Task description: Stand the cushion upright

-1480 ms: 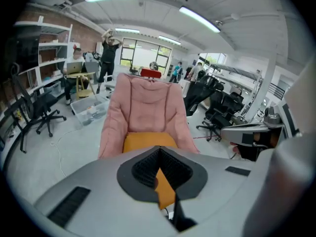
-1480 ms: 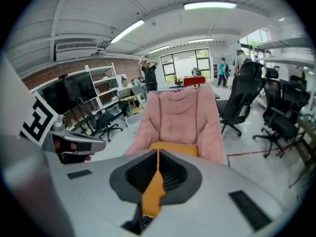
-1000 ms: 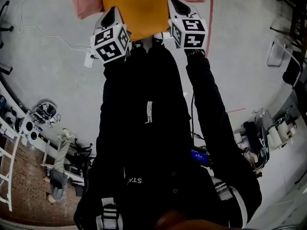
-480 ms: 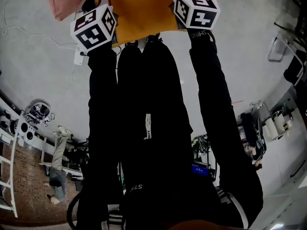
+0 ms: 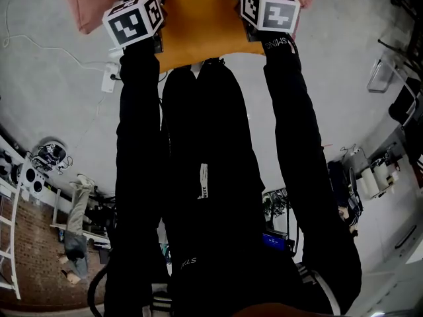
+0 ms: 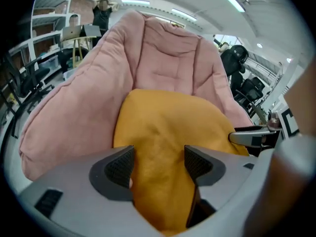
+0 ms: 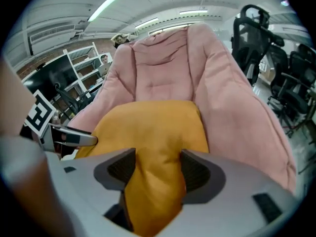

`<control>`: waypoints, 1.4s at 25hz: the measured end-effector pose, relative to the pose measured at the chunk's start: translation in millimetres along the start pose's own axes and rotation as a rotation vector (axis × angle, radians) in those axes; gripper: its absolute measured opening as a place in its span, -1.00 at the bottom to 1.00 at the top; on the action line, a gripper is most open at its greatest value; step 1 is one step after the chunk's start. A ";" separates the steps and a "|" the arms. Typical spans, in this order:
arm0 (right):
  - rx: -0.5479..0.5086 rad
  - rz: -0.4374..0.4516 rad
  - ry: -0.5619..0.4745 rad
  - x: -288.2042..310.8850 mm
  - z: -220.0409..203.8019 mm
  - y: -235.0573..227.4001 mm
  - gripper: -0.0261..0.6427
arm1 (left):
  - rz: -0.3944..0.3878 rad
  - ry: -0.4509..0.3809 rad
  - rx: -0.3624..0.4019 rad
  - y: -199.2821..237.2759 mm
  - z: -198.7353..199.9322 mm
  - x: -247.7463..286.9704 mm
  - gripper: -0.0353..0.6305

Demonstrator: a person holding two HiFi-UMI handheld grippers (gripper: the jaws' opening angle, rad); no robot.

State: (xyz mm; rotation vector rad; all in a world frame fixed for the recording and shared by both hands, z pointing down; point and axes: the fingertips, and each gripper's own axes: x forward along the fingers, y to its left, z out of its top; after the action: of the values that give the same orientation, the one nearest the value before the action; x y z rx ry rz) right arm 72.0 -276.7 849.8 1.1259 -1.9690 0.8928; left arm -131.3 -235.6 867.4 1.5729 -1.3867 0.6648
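Now the left gripper (image 6: 158,164) and right gripper (image 7: 158,169) are opening their jaws, with folds of the orange cushion (image 5: 198,18) loose between them. It leans mid-frame on the pink beanbag (image 6: 168,58). It looks soft, light and floppy, so pinch the near corners.

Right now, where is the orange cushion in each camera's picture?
Head view: cushion at top centre, cut off by the edge.
Left gripper view: cushion at lower centre.
Right gripper view: cushion at lower centre.
Shared landmark: the pink seat behind it.
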 end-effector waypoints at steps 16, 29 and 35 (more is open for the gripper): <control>0.002 -0.034 -0.007 -3.5 -2.3 13.9 -0.83 | 0.022 -0.072 0.036 -10.3 6.4 -18.4 -0.84; -0.054 -0.109 -0.111 -78.7 32.2 36.9 -0.87 | 0.046 -0.192 0.064 -32.6 38.1 -99.7 -0.87; -0.075 -0.134 -0.224 -116.0 81.9 51.7 -0.87 | 0.059 -0.291 0.098 -38.8 83.4 -136.9 -0.87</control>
State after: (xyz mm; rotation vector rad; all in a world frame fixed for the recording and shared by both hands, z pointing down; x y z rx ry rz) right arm 52.2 -275.0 700.0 1.3452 -2.0575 0.6400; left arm -138.6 -246.1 703.0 1.7651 -1.6392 0.5615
